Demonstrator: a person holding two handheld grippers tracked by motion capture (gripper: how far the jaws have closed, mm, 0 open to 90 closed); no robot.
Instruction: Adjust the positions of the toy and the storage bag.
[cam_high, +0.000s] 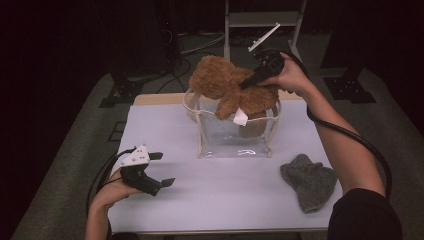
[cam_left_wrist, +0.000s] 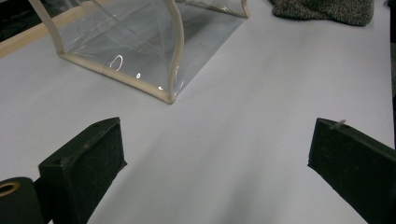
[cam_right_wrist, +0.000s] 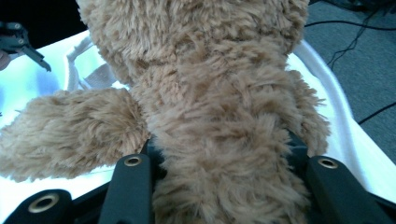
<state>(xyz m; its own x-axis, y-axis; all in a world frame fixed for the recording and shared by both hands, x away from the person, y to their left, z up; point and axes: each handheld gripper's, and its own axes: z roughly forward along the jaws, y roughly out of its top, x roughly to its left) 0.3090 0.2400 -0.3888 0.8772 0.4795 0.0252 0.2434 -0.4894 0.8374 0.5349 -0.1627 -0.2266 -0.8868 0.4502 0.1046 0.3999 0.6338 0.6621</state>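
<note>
A dark room is surrounding a white table (cam_high: 220, 200), with cables trailing over the grey floor behind it; a clear bag (cam_high: 235, 137) with cream trim is standing near the table's far edge, and a grey knit cloth (cam_high: 310, 182) is lying well apart from it toward the near right corner. The right gripper (cam_high: 250, 79) is reaching in over the top of the bag and clenching a brown plush bear (cam_high: 227, 87), which is hanging partly inside the bag's open mouth with a white tag (cam_high: 240, 118) showing at its lower part; in the right gripper view the black jaws are pressing into the bear's (cam_right_wrist: 219, 116) fur from both sides, one furry limb sticking out to the left above the bag's pale rim. The left gripper (cam_high: 162, 170) is hovering low over the table near its front left, released, jaws spread wide with nothing between them; in the left gripper view the bag's (cam_left_wrist: 140, 42) lower corner is sitting ahead of the jaws and the cloth (cam_left_wrist: 327, 10) is lying farther off.
</note>
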